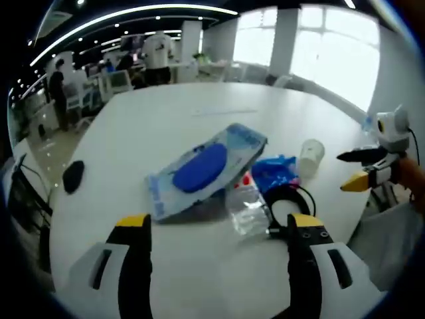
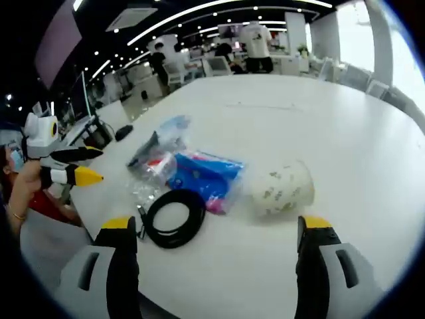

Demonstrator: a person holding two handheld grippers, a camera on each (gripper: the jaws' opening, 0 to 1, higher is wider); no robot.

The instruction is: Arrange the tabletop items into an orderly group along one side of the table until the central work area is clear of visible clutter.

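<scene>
Clutter sits untouched mid-table; my left gripper and right gripper hover wide open, empty, so next I'd close on the paper cup.

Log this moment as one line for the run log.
left gripper: open, empty | right gripper: open, empty | cable coil, paper cup, blue bag: clustered mid-table, untouched
</scene>
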